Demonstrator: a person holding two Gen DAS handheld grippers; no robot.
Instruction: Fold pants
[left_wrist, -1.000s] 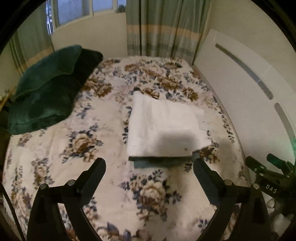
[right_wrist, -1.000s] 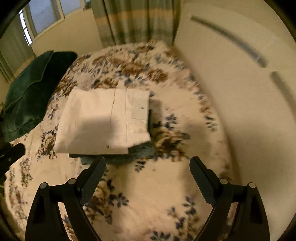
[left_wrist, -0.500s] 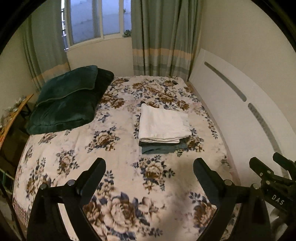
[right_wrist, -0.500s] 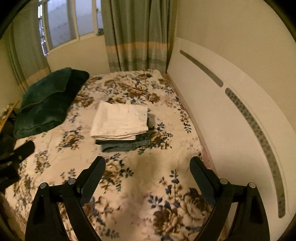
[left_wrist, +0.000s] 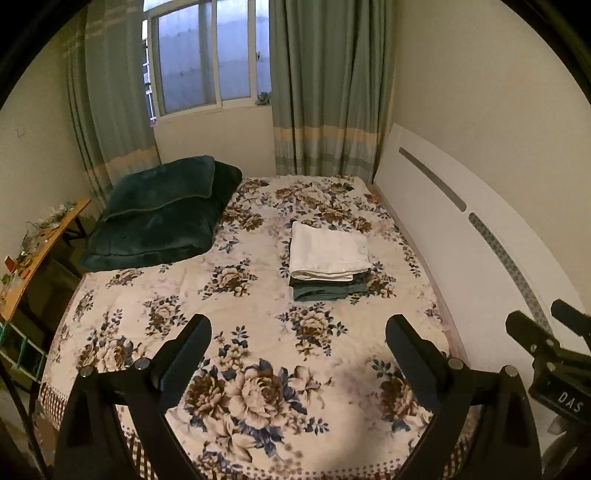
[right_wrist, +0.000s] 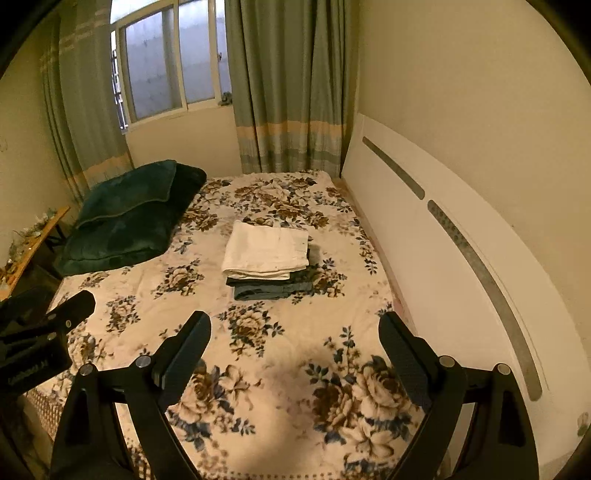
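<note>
Above the bed's near edge, both grippers (left_wrist: 298, 345) (right_wrist: 294, 341) hover, jaws spread.

The near half of the floral bedspread (left_wrist: 258, 332) lies bare, so there is open room between the near edge and the stack of folded pants (left_wrist: 327, 260), which sits right of centre. Far left, a dark green pillow pile (left_wrist: 162, 214) fills that corner. A white headboard (right_wrist: 443, 240) walls the right side (close beside the stack). Left of the bed, a cluttered wooden shelf (left_wrist: 40, 251) narrows the gap. Curtains (left_wrist: 325, 92) hang past the far edge.
</note>
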